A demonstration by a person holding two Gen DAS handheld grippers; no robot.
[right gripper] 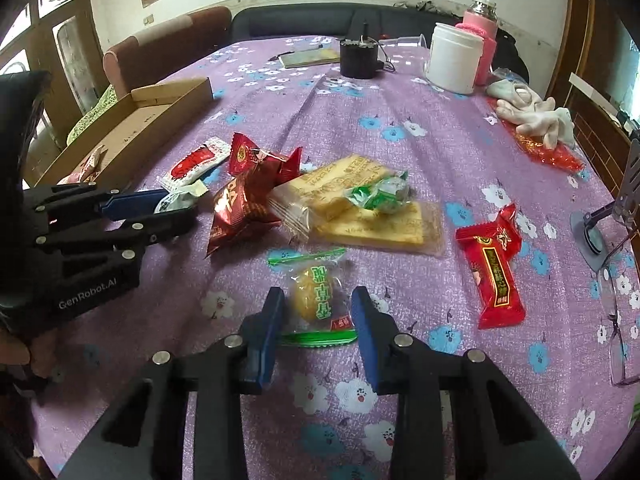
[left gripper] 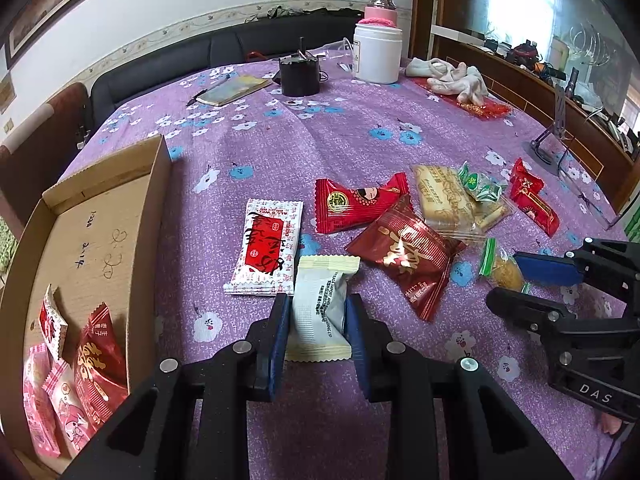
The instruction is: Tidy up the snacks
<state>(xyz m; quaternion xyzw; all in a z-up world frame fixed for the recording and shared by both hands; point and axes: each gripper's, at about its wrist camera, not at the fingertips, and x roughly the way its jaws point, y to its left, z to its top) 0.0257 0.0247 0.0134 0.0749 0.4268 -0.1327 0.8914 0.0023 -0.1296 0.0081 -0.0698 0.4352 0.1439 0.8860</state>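
My left gripper [left gripper: 318, 312] is shut on a cream-and-grey snack packet [left gripper: 320, 304] that rests on the purple tablecloth. A cardboard tray [left gripper: 100, 216] at the left holds several red and pink snacks [left gripper: 96, 356]. Loose on the cloth lie a white-and-red packet [left gripper: 268, 246], a red packet [left gripper: 356, 202], a dark red packet [left gripper: 408, 254], clear-wrapped biscuits [right gripper: 360, 204], a green candy [right gripper: 380, 196] and a red bar [right gripper: 496, 264]. My right gripper [right gripper: 318, 308] is open, its fingers on either side of a yellow cake in a clear green-edged wrapper [right gripper: 316, 292].
At the far side stand a white jar [left gripper: 376, 54], a pink flask [left gripper: 380, 12], a black pot [left gripper: 300, 74], a notebook [left gripper: 236, 90] and white cloths [left gripper: 452, 78]. Glasses [right gripper: 616, 320] and a phone stand [right gripper: 600, 228] are at the right edge.
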